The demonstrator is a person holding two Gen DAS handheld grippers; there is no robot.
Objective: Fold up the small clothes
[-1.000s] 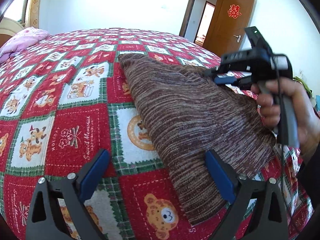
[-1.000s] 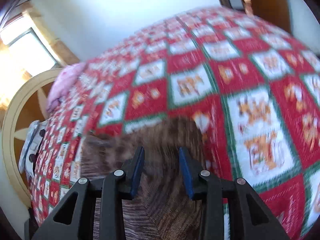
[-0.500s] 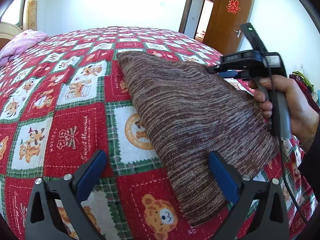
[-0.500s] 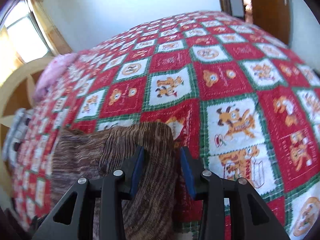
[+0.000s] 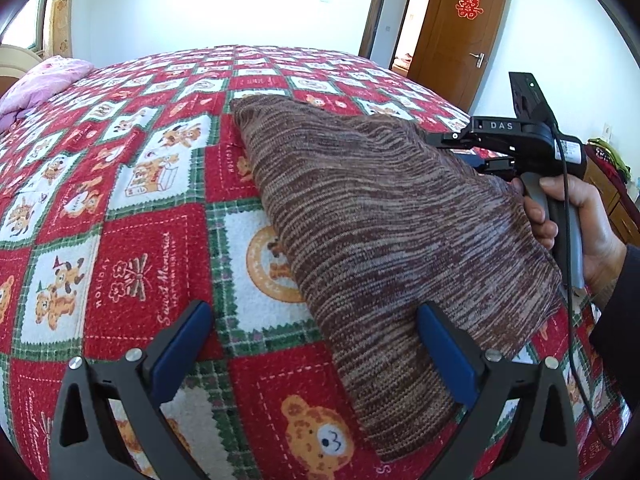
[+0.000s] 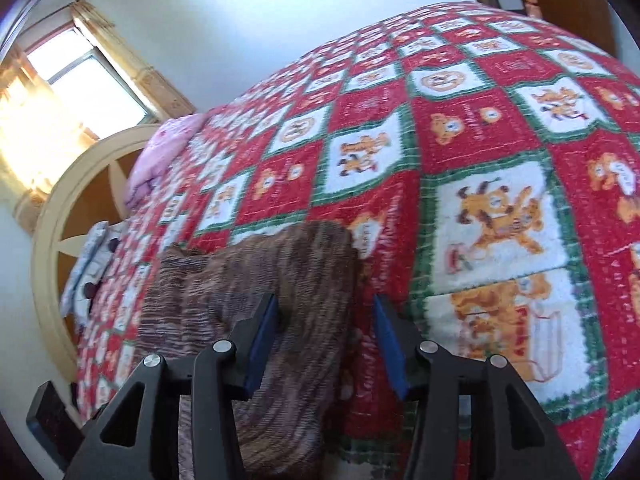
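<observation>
At the near edge of a bed, the left gripper [image 5: 312,344] hovers with its 2 blue-padded fingers [image 5: 182,344] spread wide, gripping nothing; its right finger sits over the near end of a brown striped knit garment [image 5: 372,216], its left finger over bare quilt. The garment lies folded on the red, green and white teddy-bear quilt [image 5: 132,248], running diagonally away from the left gripper toward the middle of the bed. At its right side a person's hand [image 5: 576,224], in a dark sleeve, holds the handle of the right gripper [image 6: 324,332], whose tips are hidden behind the knit in the left wrist view. From the right wrist camera, that gripper's jaws are opening about halfway, with a raised fold of the garment [image 6: 280,280] lying between them; the left pad is just at the cloth and the right pad stands clear of it, so the knit is not pinched. Farther off, a pink pillow [image 5: 44,84] rests at the head of the bed, and beyond the bed an orange wooden door [image 5: 464,28] stands open against a white wall.
</observation>
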